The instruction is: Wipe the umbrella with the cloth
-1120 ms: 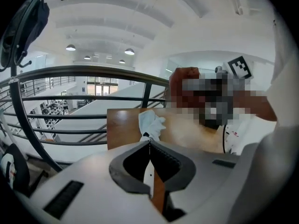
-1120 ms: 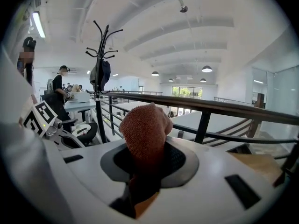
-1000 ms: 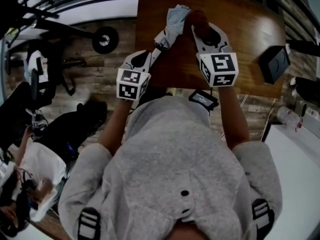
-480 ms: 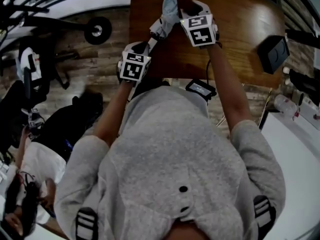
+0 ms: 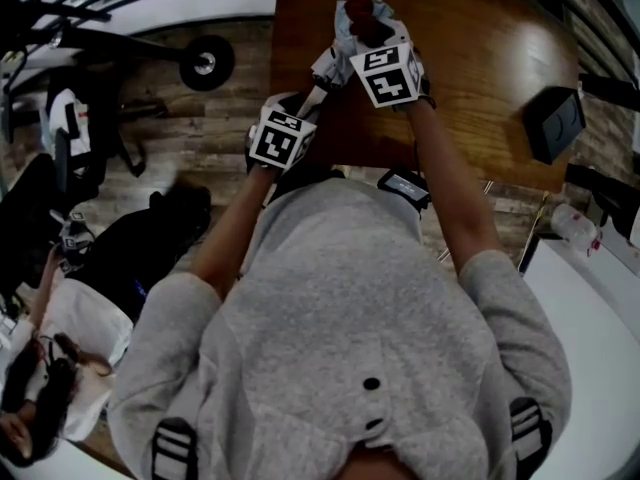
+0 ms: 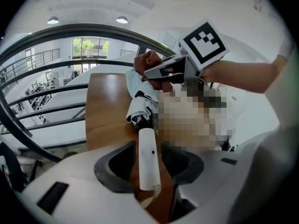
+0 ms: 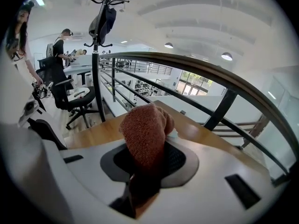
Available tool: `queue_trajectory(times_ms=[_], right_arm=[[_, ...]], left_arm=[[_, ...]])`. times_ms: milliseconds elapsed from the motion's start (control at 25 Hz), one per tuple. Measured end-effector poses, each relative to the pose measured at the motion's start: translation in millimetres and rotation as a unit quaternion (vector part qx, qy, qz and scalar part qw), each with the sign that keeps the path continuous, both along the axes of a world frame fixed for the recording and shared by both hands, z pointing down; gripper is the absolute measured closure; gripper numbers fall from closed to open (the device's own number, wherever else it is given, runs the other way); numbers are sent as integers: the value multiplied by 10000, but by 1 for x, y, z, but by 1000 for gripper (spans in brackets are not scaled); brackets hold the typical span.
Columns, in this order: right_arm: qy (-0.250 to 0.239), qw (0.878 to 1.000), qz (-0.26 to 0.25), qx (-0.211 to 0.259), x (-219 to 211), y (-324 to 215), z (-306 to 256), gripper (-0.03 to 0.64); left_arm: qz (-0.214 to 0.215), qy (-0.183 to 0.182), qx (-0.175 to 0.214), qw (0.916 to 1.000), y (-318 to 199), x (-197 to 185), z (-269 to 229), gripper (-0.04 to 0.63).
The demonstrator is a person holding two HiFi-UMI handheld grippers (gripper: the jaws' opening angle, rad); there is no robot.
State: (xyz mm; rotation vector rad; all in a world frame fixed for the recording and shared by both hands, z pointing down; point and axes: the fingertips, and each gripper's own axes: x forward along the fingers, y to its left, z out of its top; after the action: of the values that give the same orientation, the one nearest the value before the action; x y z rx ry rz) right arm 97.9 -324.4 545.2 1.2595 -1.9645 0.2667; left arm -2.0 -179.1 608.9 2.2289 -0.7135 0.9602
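A folded pale blue and white umbrella (image 5: 334, 50) lies on the brown table (image 5: 480, 48), its white handle (image 6: 147, 157) pointing back at me. My left gripper (image 5: 303, 108) is around that handle. Its jaws are opening, a gap shows on each side, and the handle lies loose between them (image 6: 149, 168). My right gripper (image 5: 368, 18) is shut on a rust-brown cloth (image 7: 145, 133), which rests on the umbrella's far end. In the left gripper view the cloth (image 6: 146, 61) and the right gripper (image 6: 161, 71) sit above the canopy (image 6: 141, 104).
A black box (image 5: 553, 123) stands at the table's right edge and a small dark device (image 5: 405, 188) lies at its near edge. A curved rail (image 7: 224, 76) runs behind the table. A chair wheel (image 5: 205, 65) and bags sit on the floor to the left.
Both grippers have gone down and forward toward the table. The right one has carried the cloth onto the umbrella's far end. The umbrella now lies flatter.
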Motion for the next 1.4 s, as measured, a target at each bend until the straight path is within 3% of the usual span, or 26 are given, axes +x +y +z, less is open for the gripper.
queue_trajectory(times_ms=[320, 680, 880, 960, 1080, 1160, 1280, 1320, 1400], right_arm=[[-37, 9995, -244, -203, -19, 10, 3, 506], [130, 9945, -933, -466, -65, 48, 17, 506], [-116, 9887, -1319, -697, -95, 72, 18, 506], [-319, 9826, -1555, -967, -109, 89, 24, 506], [-1176, 9616, -1568, -1919, -123, 117, 38, 506], [-1990, 9382, -1265, -2532, -125, 124, 43, 506], [-3175, 8891, -799, -3198, -122, 120, 34, 506], [-3302, 8846, -699, -3219, -118, 117, 32, 506], [-3116, 9036, -421, -2909, -102, 101, 32, 505]], left_arm=[[217, -687, -117, 9973, 7, 8, 28, 433], [74, -600, -66, 9981, 7, 7, 28, 437], [44, -546, -54, 9985, 5, 6, 28, 439], [-21, -420, -74, 9991, 7, 4, 28, 438], [-160, -68, -99, 9998, 8, 7, 26, 439], [-145, -60, -54, 9999, 9, 8, 26, 439], [-175, -42, -16, 9998, 9, 7, 26, 439], [-199, -6, -17, 9998, 9, 7, 25, 439], [-212, 32, -17, 9998, 10, 6, 25, 439]])
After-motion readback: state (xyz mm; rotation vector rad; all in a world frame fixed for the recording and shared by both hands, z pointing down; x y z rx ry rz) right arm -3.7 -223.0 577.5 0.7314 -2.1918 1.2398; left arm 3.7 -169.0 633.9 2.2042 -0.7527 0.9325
